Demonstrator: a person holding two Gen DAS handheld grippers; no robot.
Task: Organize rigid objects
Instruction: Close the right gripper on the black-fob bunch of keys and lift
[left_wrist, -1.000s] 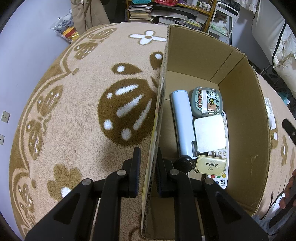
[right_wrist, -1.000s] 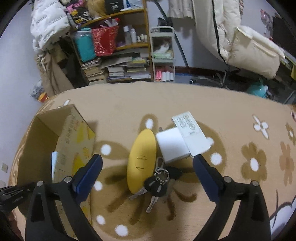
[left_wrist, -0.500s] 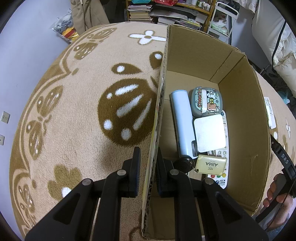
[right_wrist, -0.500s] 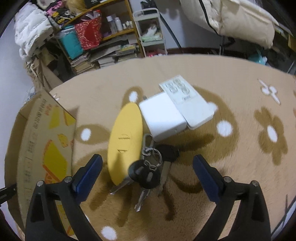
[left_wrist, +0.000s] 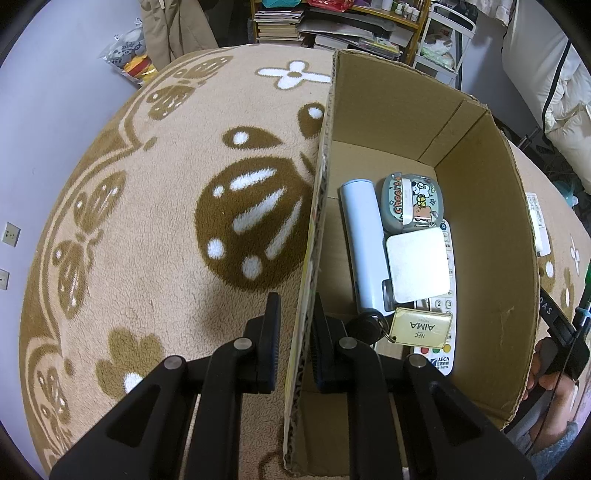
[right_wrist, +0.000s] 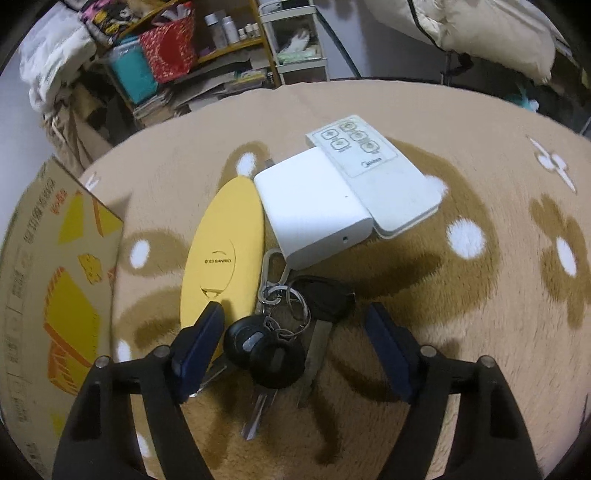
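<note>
My left gripper (left_wrist: 294, 325) is shut on the left wall of the cardboard box (left_wrist: 491, 236), one finger outside, one inside. Inside lie a pale blue tube (left_wrist: 364, 240), a cartoon case (left_wrist: 412, 201), a white square block (left_wrist: 419, 264), a remote (left_wrist: 441, 354) and a yellow AIMA key tag (left_wrist: 421, 326). My right gripper (right_wrist: 295, 339) hangs low over a bunch of keys (right_wrist: 275, 339) on the carpet, its jaws closing with the black fobs between them, pads apart from them. Beside the keys lie a yellow oval case (right_wrist: 225, 254), a white adapter (right_wrist: 314, 212) and a white remote (right_wrist: 373, 173).
The box's printed outer wall (right_wrist: 55, 291) stands left of the keys. A patterned beige carpet (left_wrist: 147, 221) covers the floor. Shelves with books (left_wrist: 280, 26) and a white cart (right_wrist: 295, 40) stand at the back. A person's hand (left_wrist: 546, 365) shows right of the box.
My right gripper has come down close over the keys and its jaws have narrowed around them. The left gripper has kept still on the box wall.
</note>
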